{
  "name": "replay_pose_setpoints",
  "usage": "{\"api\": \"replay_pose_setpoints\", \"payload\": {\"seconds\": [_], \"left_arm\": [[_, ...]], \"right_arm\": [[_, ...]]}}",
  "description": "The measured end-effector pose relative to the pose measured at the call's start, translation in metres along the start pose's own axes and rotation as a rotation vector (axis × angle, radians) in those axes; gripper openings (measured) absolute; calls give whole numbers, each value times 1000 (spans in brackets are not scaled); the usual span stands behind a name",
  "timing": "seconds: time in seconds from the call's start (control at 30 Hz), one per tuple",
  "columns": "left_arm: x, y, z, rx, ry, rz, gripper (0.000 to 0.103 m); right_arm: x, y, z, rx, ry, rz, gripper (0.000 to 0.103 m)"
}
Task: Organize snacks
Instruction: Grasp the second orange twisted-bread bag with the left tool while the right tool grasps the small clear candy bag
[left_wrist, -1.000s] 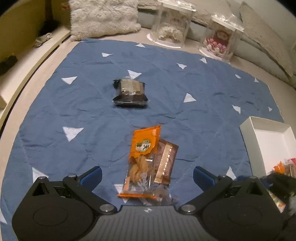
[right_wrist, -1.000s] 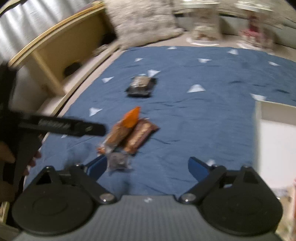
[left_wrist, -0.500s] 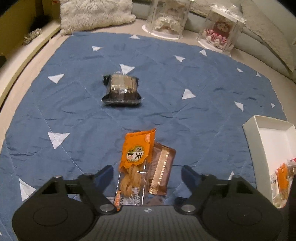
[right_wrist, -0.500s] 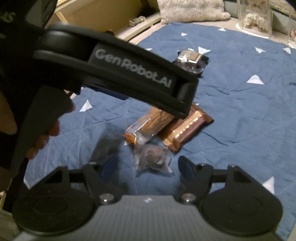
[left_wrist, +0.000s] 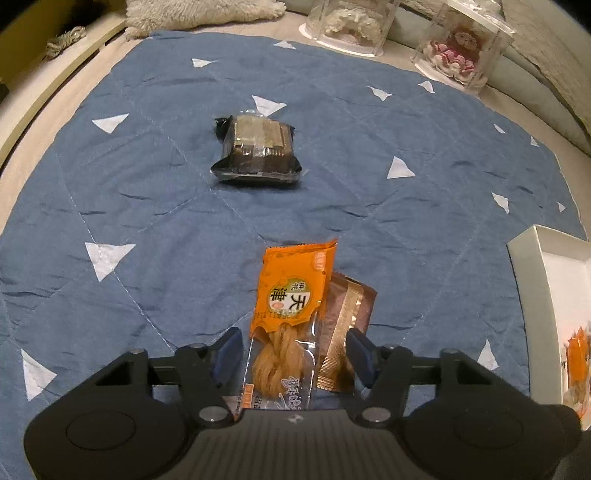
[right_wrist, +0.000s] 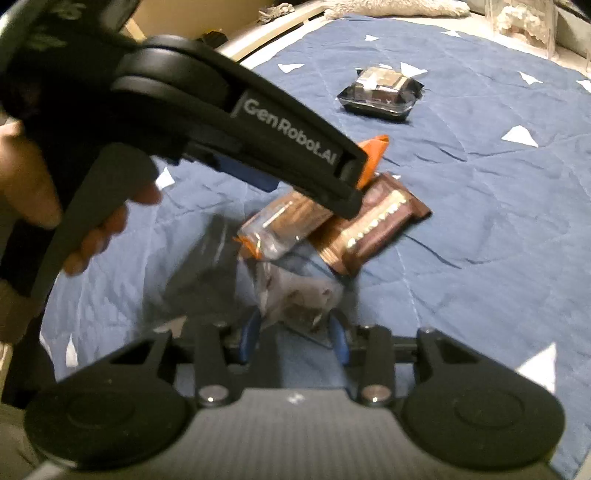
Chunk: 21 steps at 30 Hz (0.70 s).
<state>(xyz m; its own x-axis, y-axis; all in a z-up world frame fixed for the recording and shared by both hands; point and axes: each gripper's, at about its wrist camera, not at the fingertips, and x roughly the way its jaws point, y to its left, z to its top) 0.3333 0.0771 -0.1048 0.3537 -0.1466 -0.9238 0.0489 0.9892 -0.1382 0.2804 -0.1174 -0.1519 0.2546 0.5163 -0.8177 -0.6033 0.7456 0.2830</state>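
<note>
On the blue mat, an orange snack packet (left_wrist: 291, 295) lies partly over a brown bar (left_wrist: 351, 314). My left gripper (left_wrist: 294, 354) straddles their near ends. Its jaws are closing, and a thin gap still shows beside the left pad. In the right wrist view my right gripper (right_wrist: 295, 334) is closing its blue pads onto a small clear packet with dark contents (right_wrist: 299, 295), which looks blurred. The same orange packet (right_wrist: 280, 229) and brown bar (right_wrist: 376, 225) lie just beyond it. A dark wrapped cake (left_wrist: 256, 151) sits farther out on the mat.
A white box (left_wrist: 532, 280) holding some snacks stands at the mat's right edge. Two clear display cases (left_wrist: 351, 18) and a fluffy cushion (left_wrist: 199, 11) line the far side. The left tool's black arm (right_wrist: 221, 110) and a hand (right_wrist: 33, 177) fill the right view's upper left.
Both grippers came down and closer to the pile, and both pairs of jaws narrowed. The left tool swung into the right wrist view. The clear packet now sits between the right pads.
</note>
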Motion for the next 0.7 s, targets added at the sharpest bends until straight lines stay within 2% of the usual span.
{"api": "replay_pose_setpoints", "payload": {"seconds": [0.17, 0.33, 0.4, 0.57, 0.7], "left_arm": [[0, 5, 0, -8, -3, -13, 58], [-1, 9, 0, -22, -4, -32, 56], [-2, 9, -1, -26, 1, -52, 54], [-7, 7, -1, -27, 3, -111, 54], [-4, 3, -1, -15, 4, -78, 54]], "right_arm": [[-22, -2, -17, -33, 31, -13, 46], [-31, -5, -35, -65, 98, -21, 46], [-29, -6, -41, -65, 119, -18, 51], [-29, -24, -34, 102, 97, 52, 60], [-25, -29, -27, 142, 96, 22, 62]]}}
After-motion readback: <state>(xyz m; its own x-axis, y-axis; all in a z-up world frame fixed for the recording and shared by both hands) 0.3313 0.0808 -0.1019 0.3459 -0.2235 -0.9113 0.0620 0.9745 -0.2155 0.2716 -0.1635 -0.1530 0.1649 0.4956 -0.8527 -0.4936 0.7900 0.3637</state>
